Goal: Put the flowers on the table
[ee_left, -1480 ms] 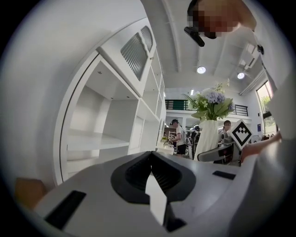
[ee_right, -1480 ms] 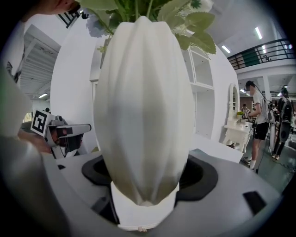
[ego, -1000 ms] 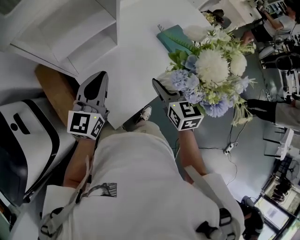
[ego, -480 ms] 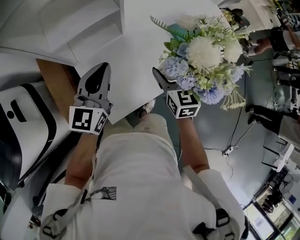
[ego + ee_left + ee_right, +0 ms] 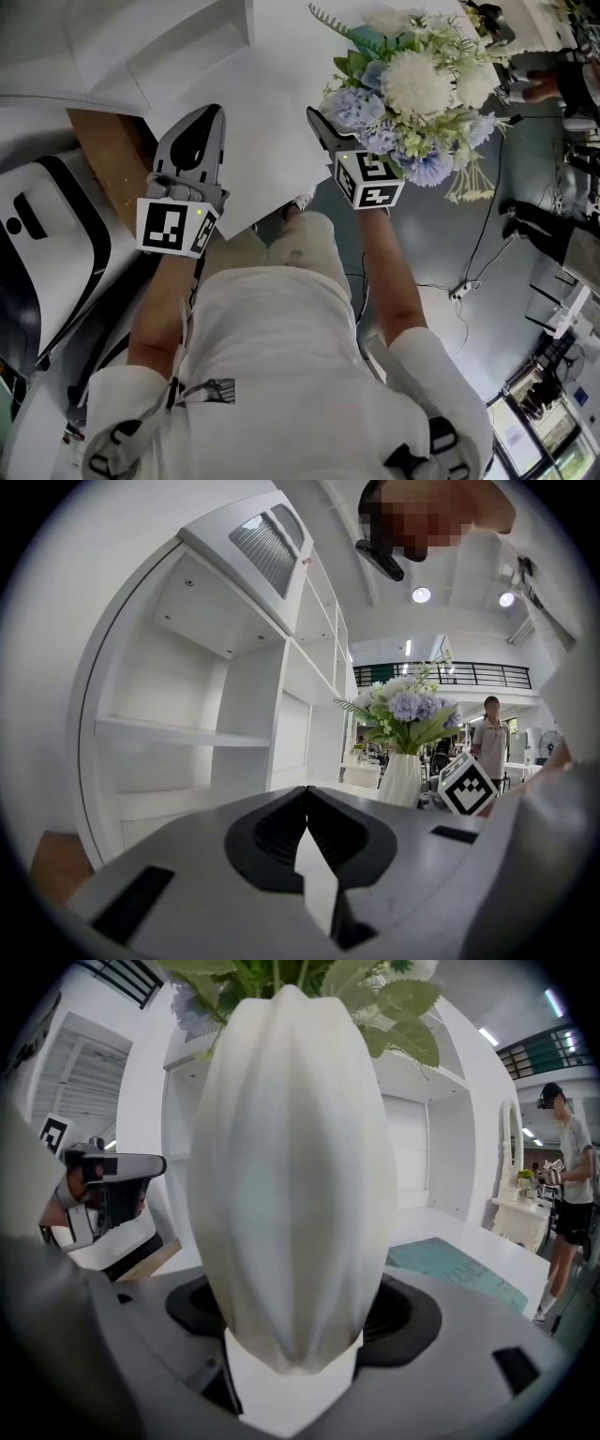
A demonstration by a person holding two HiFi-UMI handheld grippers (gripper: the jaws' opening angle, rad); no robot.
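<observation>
The vase [image 5: 291, 1176] is swallowed completely by the flowers [image 5: 412, 89] in the head view, and the far jaw of the right gripper [image 5: 323, 131] is lost beneath the blooms there. In the right gripper view the flowers are cut off by the top edge, only a few leaves being seen, and the jaw tips are covered by the vase's foot. The teal mat [image 5: 364, 39] is mostly masked by the bouquet. The table [image 5: 281, 112] is clipped by the head view's upper edge.
</observation>
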